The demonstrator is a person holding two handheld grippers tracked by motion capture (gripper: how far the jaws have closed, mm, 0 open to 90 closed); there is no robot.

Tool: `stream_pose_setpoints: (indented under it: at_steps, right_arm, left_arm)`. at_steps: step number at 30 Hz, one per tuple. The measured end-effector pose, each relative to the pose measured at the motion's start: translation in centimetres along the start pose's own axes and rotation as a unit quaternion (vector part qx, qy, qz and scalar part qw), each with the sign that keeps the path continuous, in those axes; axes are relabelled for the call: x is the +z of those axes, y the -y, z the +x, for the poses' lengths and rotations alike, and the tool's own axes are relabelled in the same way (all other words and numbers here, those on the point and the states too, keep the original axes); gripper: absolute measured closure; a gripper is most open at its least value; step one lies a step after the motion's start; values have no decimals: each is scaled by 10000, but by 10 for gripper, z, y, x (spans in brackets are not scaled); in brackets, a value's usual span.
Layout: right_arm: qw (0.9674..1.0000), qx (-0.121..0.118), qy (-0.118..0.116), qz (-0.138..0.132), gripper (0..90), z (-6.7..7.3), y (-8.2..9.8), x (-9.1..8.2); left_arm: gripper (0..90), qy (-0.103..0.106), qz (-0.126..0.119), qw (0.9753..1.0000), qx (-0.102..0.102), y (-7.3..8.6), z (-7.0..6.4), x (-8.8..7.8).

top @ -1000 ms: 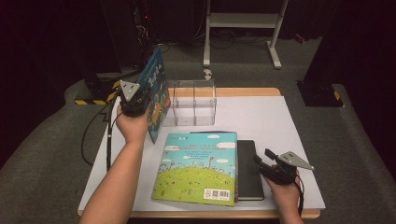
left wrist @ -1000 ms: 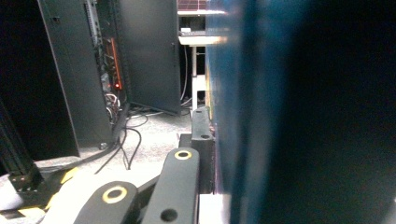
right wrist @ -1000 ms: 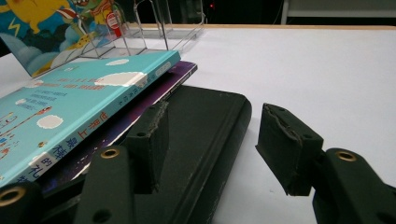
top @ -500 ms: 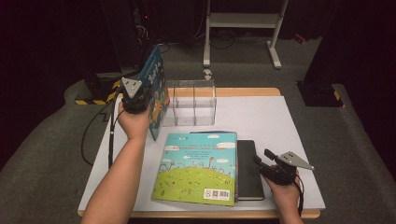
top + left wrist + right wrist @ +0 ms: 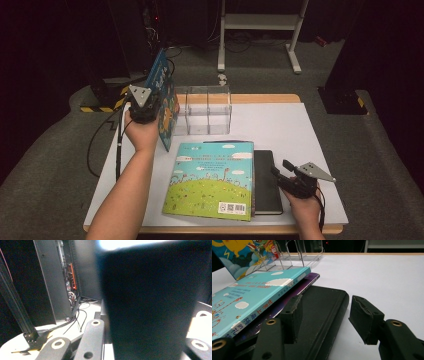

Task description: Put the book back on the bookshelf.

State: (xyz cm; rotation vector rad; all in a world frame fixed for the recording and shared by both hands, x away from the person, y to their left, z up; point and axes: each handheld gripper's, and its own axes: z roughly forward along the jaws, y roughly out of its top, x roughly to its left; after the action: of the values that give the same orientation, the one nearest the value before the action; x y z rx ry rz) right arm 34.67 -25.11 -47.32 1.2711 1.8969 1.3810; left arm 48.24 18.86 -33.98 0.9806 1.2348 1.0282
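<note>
A blue picture book (image 5: 162,92) stands upright at the table's back left, beside a clear acrylic holder (image 5: 202,107). My left gripper (image 5: 154,107) is shut on its edge; in the left gripper view the book (image 5: 150,302) looms dark between the jaws. A teal picture book (image 5: 212,180) lies flat near the front, on a thin purple book (image 5: 312,280). A black notebook (image 5: 265,182) pokes out from under them. My right gripper (image 5: 281,172) stands open at the notebook's right edge, one pad (image 5: 293,312) over the notebook (image 5: 324,302) and the other over the bare table.
The white table (image 5: 300,130) has free room at its right and back right. A cable trails off the left edge from my left gripper. A metal stand (image 5: 260,30) and dark equipment racks stand on the floor beyond the table.
</note>
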Motion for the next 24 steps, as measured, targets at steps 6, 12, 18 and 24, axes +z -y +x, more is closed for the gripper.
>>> stream_pose_setpoints:
  at_steps: [6, 12, 18, 24]
  right_arm:
    - [10000, -4, -2, 4, 434, 0, 0, 0]
    - [10000, -12, -8, 18, 433, 0, 0, 1]
    - [10000, -7, -5, 28, 433, 1, 1, 1]
    - [10000, -4, -12, 37, 433, 1, 1, 2]
  left_arm:
    - [795, 8, 15, 9999, -161, -1, 0, 0]
    - [774, 35, 37, 9997, -249, -1, 2, 0]
    - [713, 125, 111, 9990, -408, 0, 4, -1]
    - [668, 155, 188, 9986, -470, 1, 7, -2]
